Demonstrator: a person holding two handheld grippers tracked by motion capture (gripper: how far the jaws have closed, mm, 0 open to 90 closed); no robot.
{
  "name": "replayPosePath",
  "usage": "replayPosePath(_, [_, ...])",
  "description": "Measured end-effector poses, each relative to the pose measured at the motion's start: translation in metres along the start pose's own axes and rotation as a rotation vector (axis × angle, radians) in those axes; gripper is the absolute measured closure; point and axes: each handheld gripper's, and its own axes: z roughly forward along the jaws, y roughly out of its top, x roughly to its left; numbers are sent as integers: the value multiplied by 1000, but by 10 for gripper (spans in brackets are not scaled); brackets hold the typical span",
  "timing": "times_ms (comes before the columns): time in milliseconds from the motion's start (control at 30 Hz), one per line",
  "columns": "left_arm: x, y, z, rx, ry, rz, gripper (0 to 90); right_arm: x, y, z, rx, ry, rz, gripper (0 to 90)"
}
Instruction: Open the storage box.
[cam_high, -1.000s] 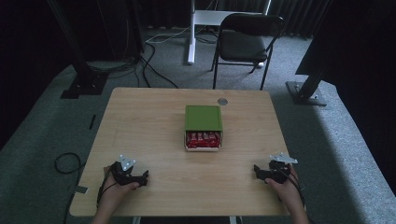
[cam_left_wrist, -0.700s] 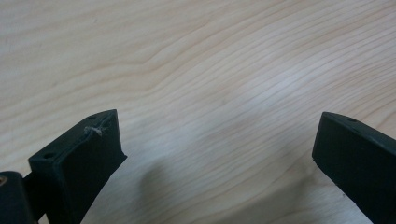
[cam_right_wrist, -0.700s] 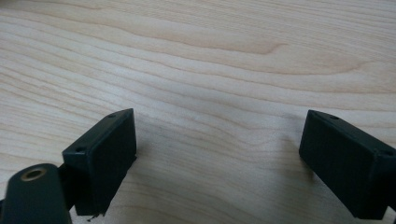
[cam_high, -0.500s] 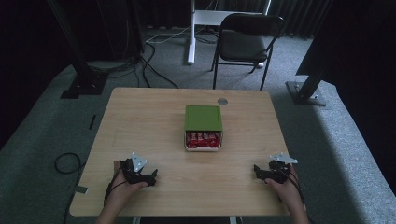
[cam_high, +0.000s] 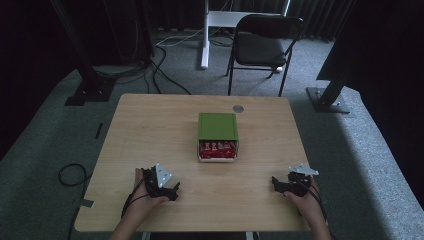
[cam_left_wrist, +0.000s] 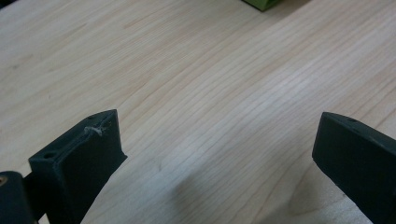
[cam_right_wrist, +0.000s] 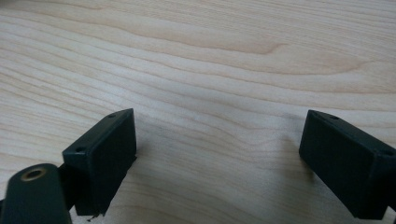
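Well, both grippers, left (cam_high: 172, 191) and right (cam_high: 276, 183), sat wide open, empty, near the table's (cam_high: 150, 125) front edge; the green box (cam_high: 217, 126) stood mid-table, bare wood between.

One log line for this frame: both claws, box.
left claw: open, empty, near edge | right claw: open, empty, near edge | green box: table centre, untouched, red packs showing

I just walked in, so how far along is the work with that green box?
Barely begun. The green box sits mid-table, its tray of red packets slid partly out. The left gripper and right gripper rest open on the table, holding nothing. All handling of the box remains.
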Motion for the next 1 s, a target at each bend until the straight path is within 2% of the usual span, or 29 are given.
replayPosePath(233, [-12,7,5,-1,13,71,22,0,0,0,0,0,0,106])
replayPosePath(433, [-20,14,6,-31,24,124,22,0,0,0,-1,0,1,106])
replayPosePath(500, [-24,16,7,-29,28,156,22,0,0,0,0,0,1,106])
replayPosePath(733, [-37,25,10,-54,34,226,22,0,0,0,0,0,1,106])
replayPosePath(967, [-45,29,13,-59,35,273,22,0,0,0,0,0,1,106])
replayPosePath(1000, [-48,31,14,-60,37,296,22,0,0,0,0,0,1,106])
